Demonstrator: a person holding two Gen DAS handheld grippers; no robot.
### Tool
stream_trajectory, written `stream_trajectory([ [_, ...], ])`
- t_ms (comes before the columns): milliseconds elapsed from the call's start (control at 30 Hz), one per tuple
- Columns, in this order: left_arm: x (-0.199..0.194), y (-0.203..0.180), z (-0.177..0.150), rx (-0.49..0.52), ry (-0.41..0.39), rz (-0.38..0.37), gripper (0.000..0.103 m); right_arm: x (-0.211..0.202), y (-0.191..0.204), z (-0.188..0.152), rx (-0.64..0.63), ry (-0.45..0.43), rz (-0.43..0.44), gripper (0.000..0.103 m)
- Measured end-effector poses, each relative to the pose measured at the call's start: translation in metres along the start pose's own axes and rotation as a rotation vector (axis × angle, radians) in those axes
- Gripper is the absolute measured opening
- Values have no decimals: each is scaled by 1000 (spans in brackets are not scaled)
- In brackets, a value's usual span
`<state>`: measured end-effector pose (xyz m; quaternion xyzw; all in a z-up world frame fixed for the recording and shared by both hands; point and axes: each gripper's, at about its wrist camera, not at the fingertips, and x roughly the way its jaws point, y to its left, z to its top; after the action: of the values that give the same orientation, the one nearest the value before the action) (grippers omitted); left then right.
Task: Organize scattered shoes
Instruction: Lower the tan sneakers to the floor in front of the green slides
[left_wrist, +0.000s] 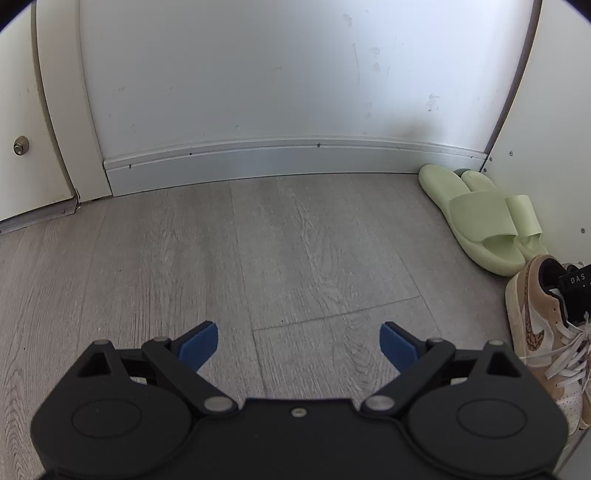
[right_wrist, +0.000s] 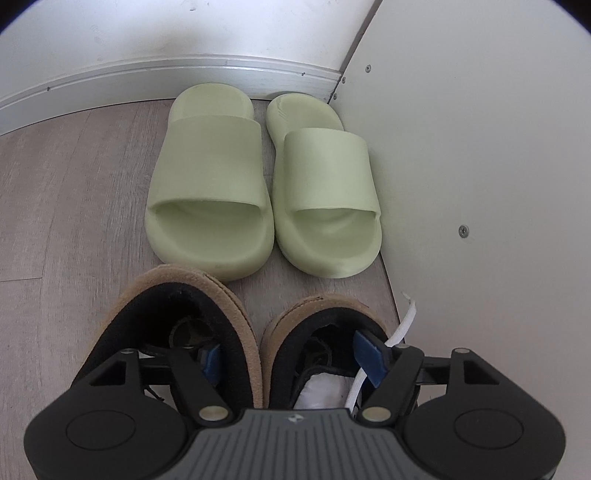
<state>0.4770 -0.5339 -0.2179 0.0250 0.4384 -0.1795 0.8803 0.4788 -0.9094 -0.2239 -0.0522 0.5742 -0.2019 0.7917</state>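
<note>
Left gripper hovers over bare floor, jaws wide, gripping nothing; right gripper low in frame, jaws spread, one blue pad inside each tan sneaker; green slides paired upper centre, beside the white panel

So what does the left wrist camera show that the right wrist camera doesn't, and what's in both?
Left wrist only: a door with a round lock, a wide stretch of bare floor, and the open left hand-held gripper holding nothing.
Right wrist only: the right hand-held gripper, its fingers down inside the two sneakers' openings.
Both: the green slides, a tan sneaker, the baseboard.
</note>
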Motion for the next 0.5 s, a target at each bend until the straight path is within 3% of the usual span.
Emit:
stream_trajectory([
  [500, 2, 6, -1, -15, 12, -11, 95, 7, -7, 6, 137, 76, 46, 75],
])
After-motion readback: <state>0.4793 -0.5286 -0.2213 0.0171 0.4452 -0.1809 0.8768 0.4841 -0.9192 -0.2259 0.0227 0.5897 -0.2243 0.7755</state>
